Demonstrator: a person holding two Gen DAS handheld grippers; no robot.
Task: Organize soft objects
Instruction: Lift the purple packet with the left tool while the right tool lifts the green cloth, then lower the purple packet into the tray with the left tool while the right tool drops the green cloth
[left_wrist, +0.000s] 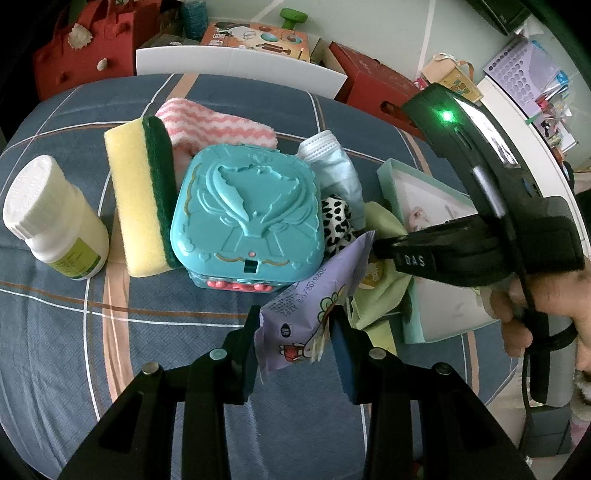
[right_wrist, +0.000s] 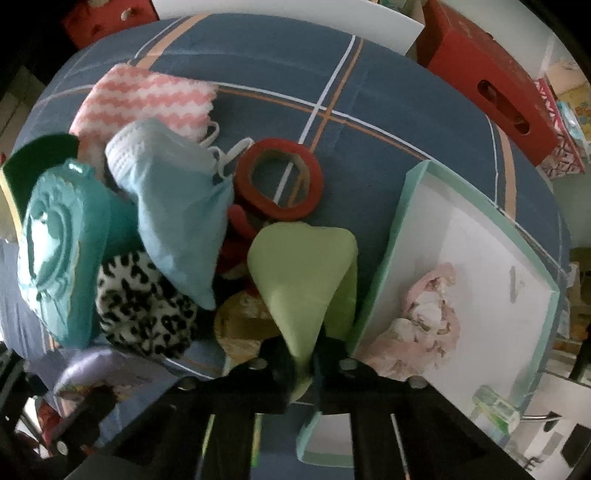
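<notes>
The light green cloth (right_wrist: 299, 273) is soft, smooth and matte, pulled up into a drooping cone at the centre of the right wrist view, just left of the mint-walled box (right_wrist: 384, 258). The right gripper (right_wrist: 304, 363) is pressed together on its lower tip. At the lower centre of the left wrist view, the left gripper (left_wrist: 295, 345) pinches a lilac packet (left_wrist: 314, 306) with cartoon figures and a printed date I read as "2028/02/09". The right gripper's black body, at centre right there, bears the white letters "DAS".
</notes>
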